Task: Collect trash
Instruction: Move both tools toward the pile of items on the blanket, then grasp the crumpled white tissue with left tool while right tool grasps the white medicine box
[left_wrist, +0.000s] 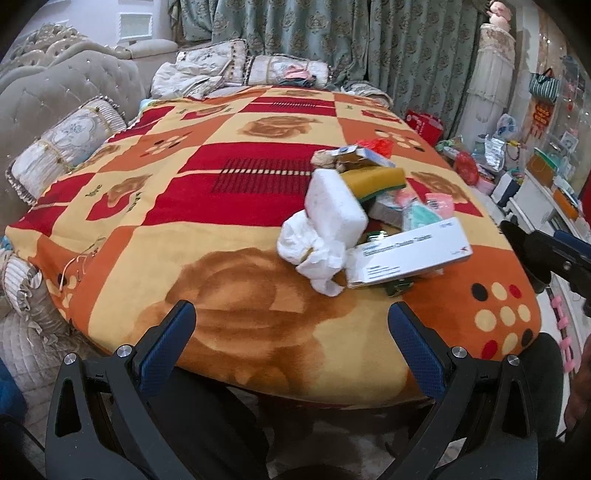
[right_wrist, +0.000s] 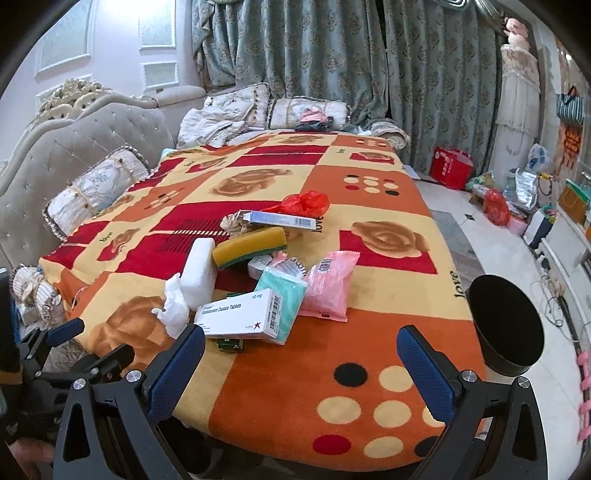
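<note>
trash pile (right_wrist: 258, 280) mid-blanket (right_wrist: 369, 350), near front edge; left gripper (left_wrist: 291, 332) and right gripper (right_wrist: 301, 360) both wide, empty.

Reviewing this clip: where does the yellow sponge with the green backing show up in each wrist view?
Left wrist: yellow sponge sits right of centre, behind the white foam block, partly hidden by it.
Right wrist: the sponge lies near centre, fully visible, right of the block.
Shared landmark: the white tablet box at the pile's near edge.
</note>
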